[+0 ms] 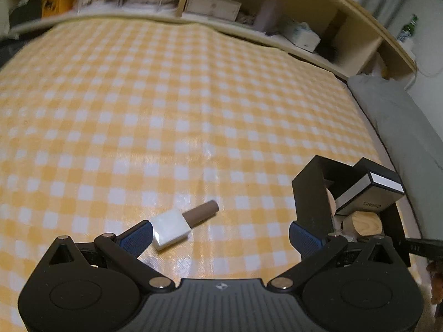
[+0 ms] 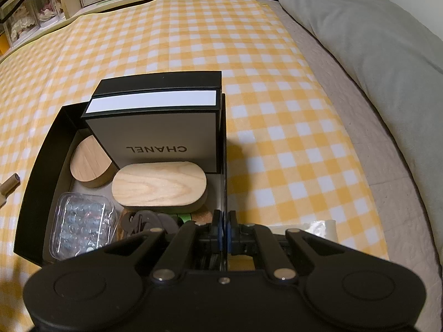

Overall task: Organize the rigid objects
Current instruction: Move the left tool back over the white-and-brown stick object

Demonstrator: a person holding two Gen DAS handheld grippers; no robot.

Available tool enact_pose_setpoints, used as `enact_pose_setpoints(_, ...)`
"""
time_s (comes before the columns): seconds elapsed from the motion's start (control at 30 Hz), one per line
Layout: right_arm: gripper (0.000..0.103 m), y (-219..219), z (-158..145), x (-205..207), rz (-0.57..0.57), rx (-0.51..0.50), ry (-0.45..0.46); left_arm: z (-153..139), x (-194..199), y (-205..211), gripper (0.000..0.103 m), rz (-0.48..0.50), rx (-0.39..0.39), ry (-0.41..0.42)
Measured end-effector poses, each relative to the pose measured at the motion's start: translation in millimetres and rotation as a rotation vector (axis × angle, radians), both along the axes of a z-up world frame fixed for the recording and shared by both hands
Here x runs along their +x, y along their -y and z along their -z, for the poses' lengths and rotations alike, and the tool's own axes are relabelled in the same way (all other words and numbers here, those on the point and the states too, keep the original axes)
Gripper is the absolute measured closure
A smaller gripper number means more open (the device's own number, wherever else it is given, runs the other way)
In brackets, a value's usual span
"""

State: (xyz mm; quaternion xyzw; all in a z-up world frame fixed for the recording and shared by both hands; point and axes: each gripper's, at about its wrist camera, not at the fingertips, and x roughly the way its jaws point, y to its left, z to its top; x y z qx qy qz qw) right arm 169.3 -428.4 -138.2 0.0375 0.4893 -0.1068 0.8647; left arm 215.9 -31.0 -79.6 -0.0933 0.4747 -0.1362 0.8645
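Across most of both my views spreads a yellow-and-white checked cloth (image 1: pixel 193 96). At the lower middle of my left view lies a white block (image 1: pixel 170 229) with a brown cylinder (image 1: pixel 202 211). In my right view, left of centre, a black box (image 2: pixel 36 171) holds pale wood-grain ovals (image 2: pixel 159 184) and a white carton (image 2: pixel 155 127) with black lettering. A grey pillow (image 2: pixel 373 27) fills the upper right.
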Motion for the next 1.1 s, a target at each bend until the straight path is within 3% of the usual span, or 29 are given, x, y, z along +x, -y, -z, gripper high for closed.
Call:
enact_pose_setpoints(0.17, 0.099, 0, 0, 0, 0.000, 0.000, 0.000, 20, 8, 1, 0.002, -0.011, -0.083, -0.078)
enact_pose_setpoints(0.37, 0.099, 0, 0, 0, 0.000, 0.000, 0.000, 26, 14, 8, 0.016, 0.017, -0.188, -0.076)
enact_pose_setpoints(0.53, 0.099, -1, 0, 0, 0.000, -0.002, 0.000, 38, 25, 8, 0.017, -0.002, -0.189, -0.072)
enact_pose_setpoints(0.8, 0.098, -1, 1, 0, -0.003, -0.006, -0.002, 48, 32, 6, 0.016, -0.034, -0.287, -0.072)
enact_pose_setpoints(1.1, 0.098, -1, 1, 0, -0.003, -0.007, -0.002, 44, 25, 4, 0.016, -0.078, -0.155, -0.093)
